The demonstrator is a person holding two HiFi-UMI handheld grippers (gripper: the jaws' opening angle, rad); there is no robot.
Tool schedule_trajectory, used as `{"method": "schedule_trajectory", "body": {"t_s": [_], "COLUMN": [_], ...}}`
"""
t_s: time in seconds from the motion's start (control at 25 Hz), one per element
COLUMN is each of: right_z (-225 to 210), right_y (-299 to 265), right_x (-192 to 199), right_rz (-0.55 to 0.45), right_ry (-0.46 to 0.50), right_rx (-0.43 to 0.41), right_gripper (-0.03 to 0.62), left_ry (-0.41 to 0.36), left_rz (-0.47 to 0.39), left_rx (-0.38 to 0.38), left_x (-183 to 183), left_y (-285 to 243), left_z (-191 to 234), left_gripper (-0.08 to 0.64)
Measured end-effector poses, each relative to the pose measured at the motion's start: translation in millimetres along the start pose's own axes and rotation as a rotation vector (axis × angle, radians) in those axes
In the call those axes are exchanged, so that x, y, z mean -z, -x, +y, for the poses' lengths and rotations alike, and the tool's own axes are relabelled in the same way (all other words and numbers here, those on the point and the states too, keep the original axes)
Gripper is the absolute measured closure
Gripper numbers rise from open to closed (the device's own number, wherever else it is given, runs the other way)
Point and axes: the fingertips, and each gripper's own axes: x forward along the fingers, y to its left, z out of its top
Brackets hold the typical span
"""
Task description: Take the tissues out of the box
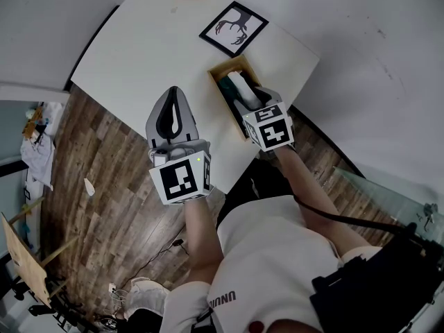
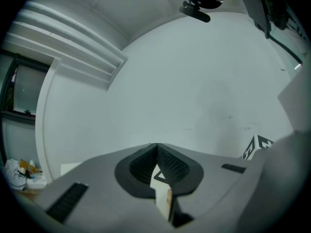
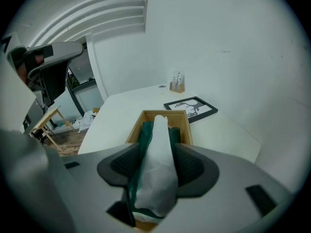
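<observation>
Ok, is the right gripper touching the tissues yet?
Touching. The right gripper view shows the right gripper clamped on the white tissues, its pads pressing both sides, above the wooden box.

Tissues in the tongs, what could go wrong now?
1. The right tongs pinch the soft tissues around the middle, so the pack might sag or slip out.
2. Nothing holds the wooden box down. The left tongs are shut and empty, off to the side. The box could lift or slide with the tissues, and it sits near the table edge.
</observation>
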Motion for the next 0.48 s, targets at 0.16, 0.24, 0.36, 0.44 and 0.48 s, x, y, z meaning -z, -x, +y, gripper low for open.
{"method": "schedule_trajectory", "body": {"t_s": [0.16, 0.24, 0.36, 0.44, 0.48], "right_z": [-1.2, -2.0, -1.7, -1.4, -1.5], "right_y": [-1.4, -1.9, -3.7, -4.4, -4.6], "right_x": [2.3, 3.6, 6.2, 7.9, 8.7], "right_rz": [0.027, 0.042, 0.062, 0.076, 0.083], "right_ry": [0.006, 0.011, 0.025, 0.027, 0.027], "right_rx": [0.012, 0.02, 0.025, 0.026, 0.026], "right_gripper": [0.368, 0.368, 0.368, 0.371, 0.374], "left_ry": [0.0, -0.001, -0.002, -0.001, 0.0], "left_rz": [-0.002, -0.002, -0.003, -0.004, -0.003], "left_rx": [-0.001, -0.002, -0.002, -0.003, -0.004], "left_x": [-1.0, -1.2, -1.1, -1.0, -0.9], "left_y": [-0.9, -1.3, -2.2, -2.5, -2.5], "left_z": [0.9, 1.5, 1.6, 1.7, 1.9], "left_gripper": [0.547, 0.548, 0.546, 0.546, 0.547]}}
